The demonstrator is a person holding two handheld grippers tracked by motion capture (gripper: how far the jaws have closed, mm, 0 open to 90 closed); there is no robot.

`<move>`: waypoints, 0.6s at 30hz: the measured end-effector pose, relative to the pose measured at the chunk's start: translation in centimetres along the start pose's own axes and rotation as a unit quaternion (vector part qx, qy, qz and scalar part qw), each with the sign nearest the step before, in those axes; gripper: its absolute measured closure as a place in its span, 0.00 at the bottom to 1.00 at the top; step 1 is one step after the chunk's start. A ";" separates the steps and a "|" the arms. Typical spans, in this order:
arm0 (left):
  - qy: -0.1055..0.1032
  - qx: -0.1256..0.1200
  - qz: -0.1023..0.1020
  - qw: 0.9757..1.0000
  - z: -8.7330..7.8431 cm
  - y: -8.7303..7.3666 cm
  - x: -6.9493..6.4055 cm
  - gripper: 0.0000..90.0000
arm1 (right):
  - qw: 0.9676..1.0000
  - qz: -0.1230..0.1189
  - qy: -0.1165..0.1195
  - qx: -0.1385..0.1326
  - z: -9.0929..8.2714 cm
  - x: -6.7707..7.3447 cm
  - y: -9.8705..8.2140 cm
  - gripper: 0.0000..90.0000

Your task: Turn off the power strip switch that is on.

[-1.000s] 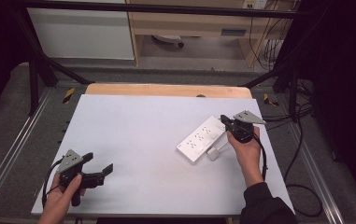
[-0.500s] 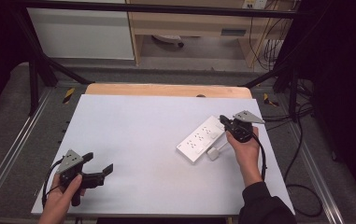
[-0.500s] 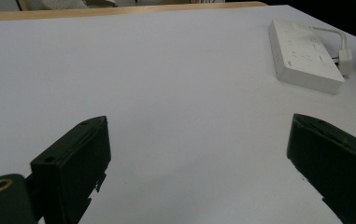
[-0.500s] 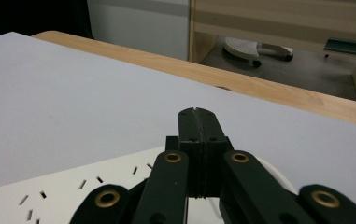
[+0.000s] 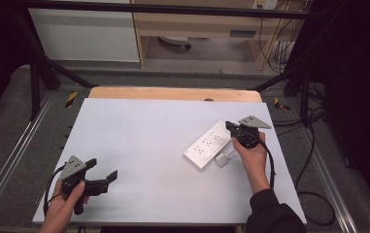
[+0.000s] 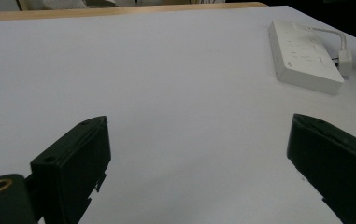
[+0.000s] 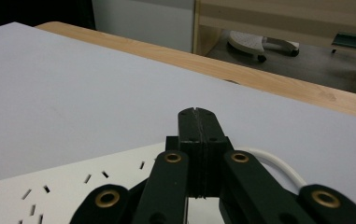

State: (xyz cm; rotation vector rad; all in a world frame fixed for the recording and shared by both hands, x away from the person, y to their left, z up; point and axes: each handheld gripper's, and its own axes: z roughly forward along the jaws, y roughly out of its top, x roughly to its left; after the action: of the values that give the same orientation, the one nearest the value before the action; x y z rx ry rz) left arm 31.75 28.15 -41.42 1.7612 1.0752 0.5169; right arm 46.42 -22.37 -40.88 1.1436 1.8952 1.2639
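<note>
Left tool (image 5: 103, 175) is sitting near the front-left corner of the white counter (image 5: 148, 131) w/ its jaws spread wide, nothing btwn them, held in the left hand (image 5: 66, 206). Over on the right side, the white power strip (image 5: 209, 144) is lying flat at an angle w/ its plug (image 5: 222, 159) just beside it. Right tool (image 5: 231, 127) is hovering right at the strip's far end, jaws pressed together on nothing.
</note>
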 end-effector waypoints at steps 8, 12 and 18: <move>0.000 0.000 0.000 1.000 0.0 0.0 0.0 0.07 | 1.000 -0.002 0.005 0.008 0.3 0.3 -0.2 1.00; 0.001 0.001 0.000 1.000 0.0 0.0 0.0 0.07 | 1.000 -0.005 0.008 0.011 0.4 0.4 -0.3 1.00; 0.001 0.001 0.001 1.000 0.0 0.0 0.0 0.07 | 1.000 -0.006 0.009 0.019 0.6 0.4 -0.5 1.00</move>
State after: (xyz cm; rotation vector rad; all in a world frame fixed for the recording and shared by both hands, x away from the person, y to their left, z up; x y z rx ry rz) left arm 31.75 28.15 -41.43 1.7632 1.0762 0.5195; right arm 46.54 -21.92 -41.59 1.1416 1.9453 1.2398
